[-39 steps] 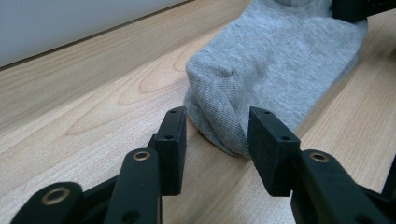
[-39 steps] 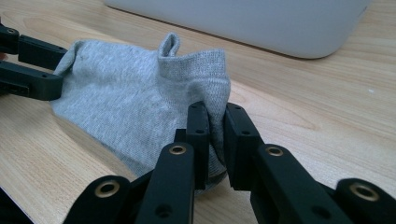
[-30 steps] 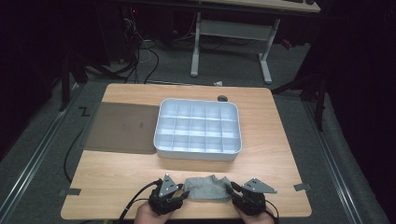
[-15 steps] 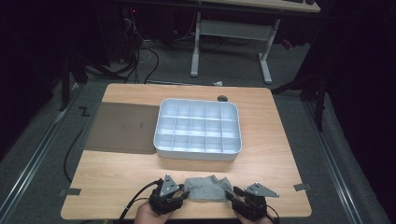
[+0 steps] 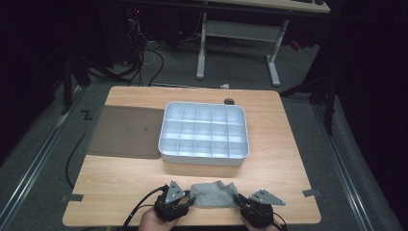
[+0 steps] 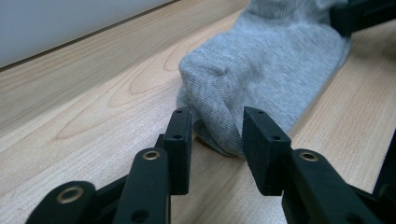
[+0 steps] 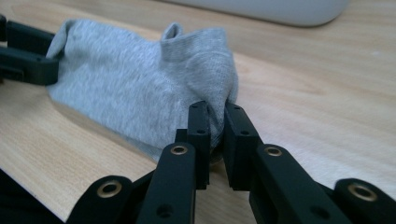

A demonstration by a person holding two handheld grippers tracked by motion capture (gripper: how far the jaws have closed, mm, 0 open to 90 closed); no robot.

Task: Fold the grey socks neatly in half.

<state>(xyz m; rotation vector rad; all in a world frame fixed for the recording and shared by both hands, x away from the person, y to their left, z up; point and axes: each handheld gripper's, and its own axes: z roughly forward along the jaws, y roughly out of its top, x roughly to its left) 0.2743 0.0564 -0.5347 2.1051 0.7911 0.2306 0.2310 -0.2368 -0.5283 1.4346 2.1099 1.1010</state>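
Observation:
A grey sock (image 5: 211,195) lies flat near the table's front edge, between my two grippers. My left gripper (image 5: 188,202) is at its left end. In the left gripper view the jaws (image 6: 217,135) pinch a fold of the sock (image 6: 266,60) between the pads. My right gripper (image 5: 239,201) is at the sock's right end. Its jaws have just been closing, and in the right gripper view they (image 7: 217,126) are shut on a bunched edge of the sock (image 7: 130,79). The left gripper's jaws (image 7: 23,51) show at the far end.
A white tray (image 5: 202,159) divided into several compartments sits mid-table behind the sock. A dark mat (image 5: 125,132) lies to its left. The table's front edge runs just under both hands. Tape strips (image 5: 72,198) (image 5: 311,193) mark the front corners.
My right gripper has edged slightly toward the front edge, and the sock's right end is gathered in it. The left gripper and the sock's left end have stayed put.

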